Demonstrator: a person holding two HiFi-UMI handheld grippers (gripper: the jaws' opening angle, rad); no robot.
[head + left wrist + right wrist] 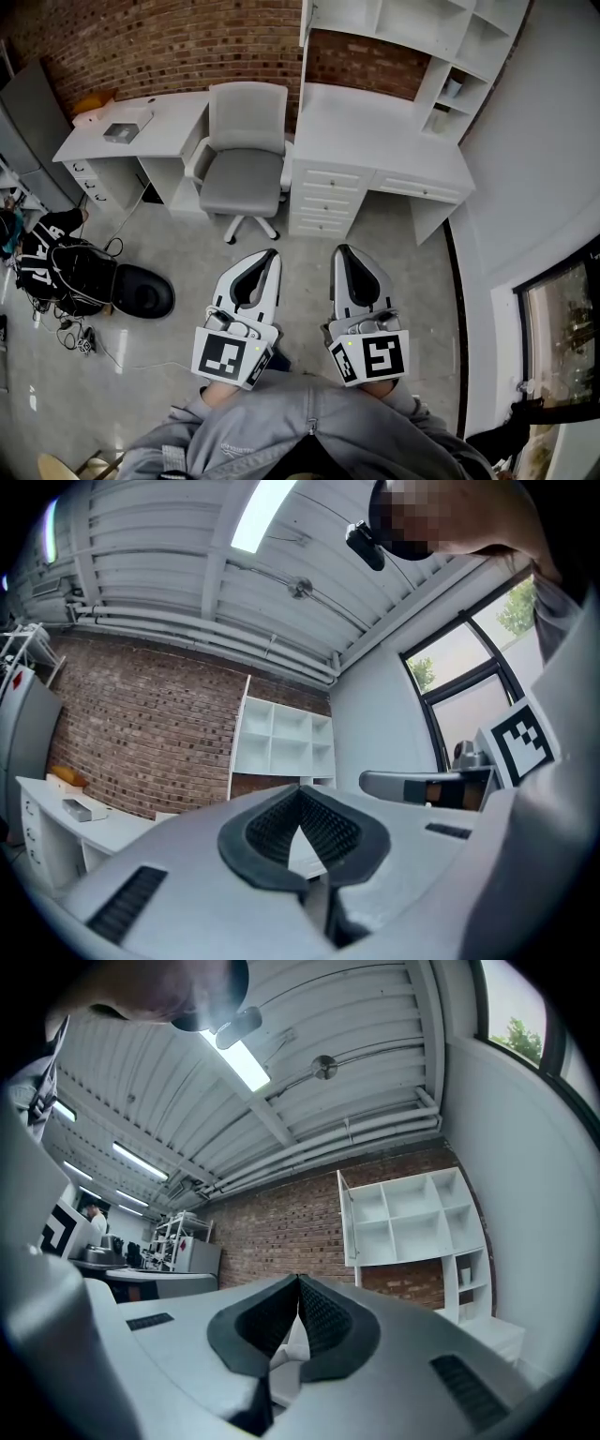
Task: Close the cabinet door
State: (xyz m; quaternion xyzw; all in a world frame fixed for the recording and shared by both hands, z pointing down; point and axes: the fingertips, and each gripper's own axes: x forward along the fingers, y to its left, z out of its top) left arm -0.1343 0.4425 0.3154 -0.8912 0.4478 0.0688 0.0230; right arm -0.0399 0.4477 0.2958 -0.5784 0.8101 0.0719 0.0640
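White cabinet (422, 28) is being seen above the desk (375, 131), against the brick wall (169, 42), with its shelves exposed. Its cabinet door (306, 21) is being left open, swung out edge-on at the unit's left side. The right gripper view shows the same thing, a thin door panel standing out from the shelf's left edge.

Nothing of the task is being judged done: the door is not being touched or pushed, and both grippers are being held well apart from it, low over the floor (309, 253) in front of the chair (246, 150). Everything is left: the approach, contact with the door, and the swing shut.

Left gripper (272, 253) is being held with jaws together at the tips, and nothing is being gripped between them; only the far shelves show past the pads. Right gripper (339, 251) is likewise being held closed and empty, tips meeting. Both are being pointed side by side toward the desk, touching nothing.
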